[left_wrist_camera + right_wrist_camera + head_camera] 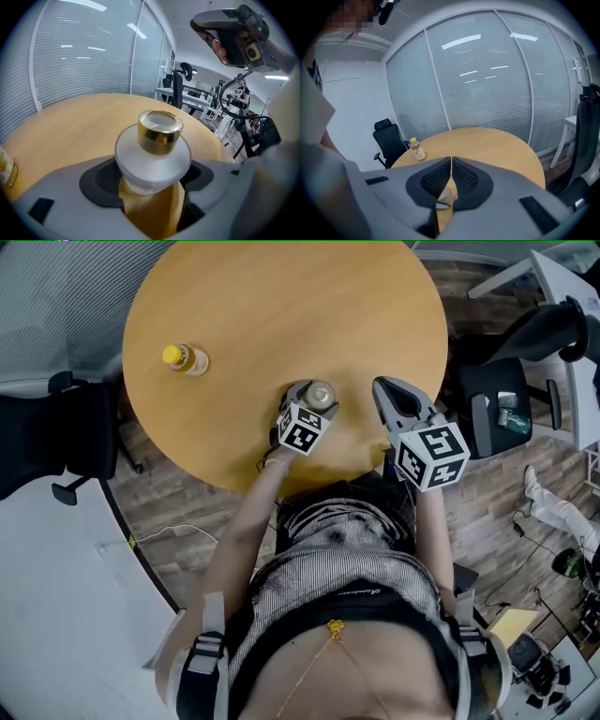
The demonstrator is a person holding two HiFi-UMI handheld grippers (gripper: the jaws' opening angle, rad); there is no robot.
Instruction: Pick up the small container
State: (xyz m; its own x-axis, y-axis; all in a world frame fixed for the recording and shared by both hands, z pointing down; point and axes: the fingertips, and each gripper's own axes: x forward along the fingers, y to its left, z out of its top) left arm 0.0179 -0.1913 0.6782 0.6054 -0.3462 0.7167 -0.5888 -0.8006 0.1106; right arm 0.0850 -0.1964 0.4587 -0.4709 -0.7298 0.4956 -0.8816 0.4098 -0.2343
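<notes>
The small container (154, 150), a frosted jar with a gold cap, was by the near edge of the table (281, 306), clamped at its body between the pads of the left gripper (314, 397). It looked light, rigid, slick and probably breakable, so the wide body below the cap seemed the safest hold. The right gripper (450, 168) hung over the table's near edge, its jaws pressed together on nothing. A yellow-capped bottle (185, 359) stood at the table's left side.

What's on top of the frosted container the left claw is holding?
A shiny gold cap sits on the frosted container. The frosted wall hides whatever is inside.
</notes>
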